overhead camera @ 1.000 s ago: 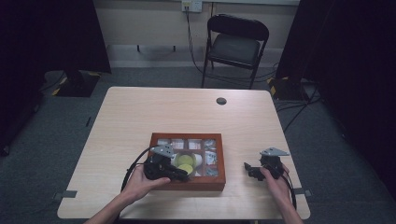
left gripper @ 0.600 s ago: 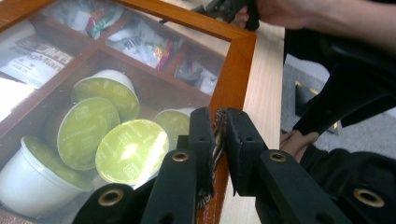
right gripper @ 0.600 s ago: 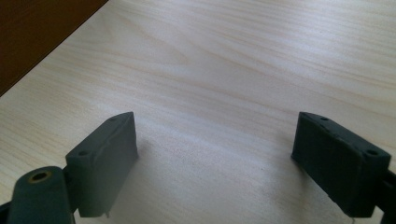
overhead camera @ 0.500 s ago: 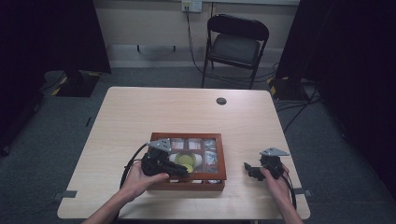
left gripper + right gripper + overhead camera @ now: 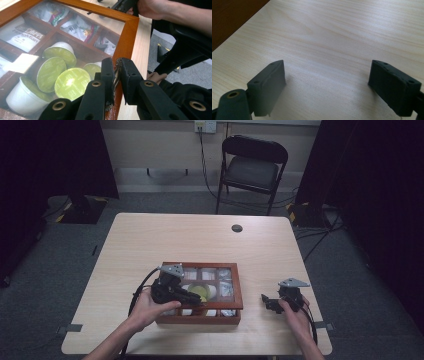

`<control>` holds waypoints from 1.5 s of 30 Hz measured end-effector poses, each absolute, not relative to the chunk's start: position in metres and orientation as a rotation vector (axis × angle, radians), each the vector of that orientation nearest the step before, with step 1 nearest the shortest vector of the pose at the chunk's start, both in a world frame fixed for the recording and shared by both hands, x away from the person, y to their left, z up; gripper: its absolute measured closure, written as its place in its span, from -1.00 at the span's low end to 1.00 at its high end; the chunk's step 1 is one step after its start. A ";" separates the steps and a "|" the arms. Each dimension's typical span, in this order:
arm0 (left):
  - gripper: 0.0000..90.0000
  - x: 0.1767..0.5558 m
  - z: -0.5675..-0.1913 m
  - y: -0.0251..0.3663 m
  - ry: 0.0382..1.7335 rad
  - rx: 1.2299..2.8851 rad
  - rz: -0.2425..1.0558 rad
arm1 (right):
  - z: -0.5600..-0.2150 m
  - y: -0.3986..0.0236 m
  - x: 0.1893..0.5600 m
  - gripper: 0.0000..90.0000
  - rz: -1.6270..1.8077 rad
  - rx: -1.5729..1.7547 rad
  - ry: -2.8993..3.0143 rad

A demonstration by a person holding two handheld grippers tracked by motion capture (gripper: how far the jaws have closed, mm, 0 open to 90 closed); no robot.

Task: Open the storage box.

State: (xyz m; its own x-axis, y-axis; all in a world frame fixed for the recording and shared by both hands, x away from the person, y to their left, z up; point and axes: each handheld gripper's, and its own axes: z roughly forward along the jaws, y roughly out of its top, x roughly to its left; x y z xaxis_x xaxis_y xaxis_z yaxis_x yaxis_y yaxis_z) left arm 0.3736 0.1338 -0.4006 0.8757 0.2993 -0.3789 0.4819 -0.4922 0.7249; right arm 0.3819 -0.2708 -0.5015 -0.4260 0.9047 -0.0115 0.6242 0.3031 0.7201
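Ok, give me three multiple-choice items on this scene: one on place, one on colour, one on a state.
1. Where is the right hand-held gripper? A low over the table, right of the box; B inside the box; C behind the box.
2. What colour are the pod lids? A green; B red; C blue.
3. Its jaws stand: A shut; B wide apart; C clamped on a pod.
Answers: A, it sits over bare wood beside the box; A, green shows under the glass; B, table shows between them.

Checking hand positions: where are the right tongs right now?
In the high view the right tongs rest on the table near its front right corner, right of the wooden box, jaws wide apart.
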 end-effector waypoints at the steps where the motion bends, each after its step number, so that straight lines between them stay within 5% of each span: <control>1: 0.80 0.375 -0.399 0.135 0.561 2.117 -0.253 | -0.502 -0.271 0.382 -0.71 0.909 1.362 2.160; 45: 0.80 0.398 -0.360 0.139 0.598 2.069 -0.261 | -0.502 -0.271 0.382 -0.71 0.909 1.362 2.159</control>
State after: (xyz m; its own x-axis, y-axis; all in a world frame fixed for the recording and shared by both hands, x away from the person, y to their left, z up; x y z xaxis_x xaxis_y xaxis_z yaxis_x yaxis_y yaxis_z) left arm 0.3976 0.1388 -0.3598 0.8587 0.3113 -0.4071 0.5102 -0.4444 0.7364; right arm 0.3820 -0.2708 -0.5015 -0.4260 0.9046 -0.0116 0.6241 0.3032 0.7201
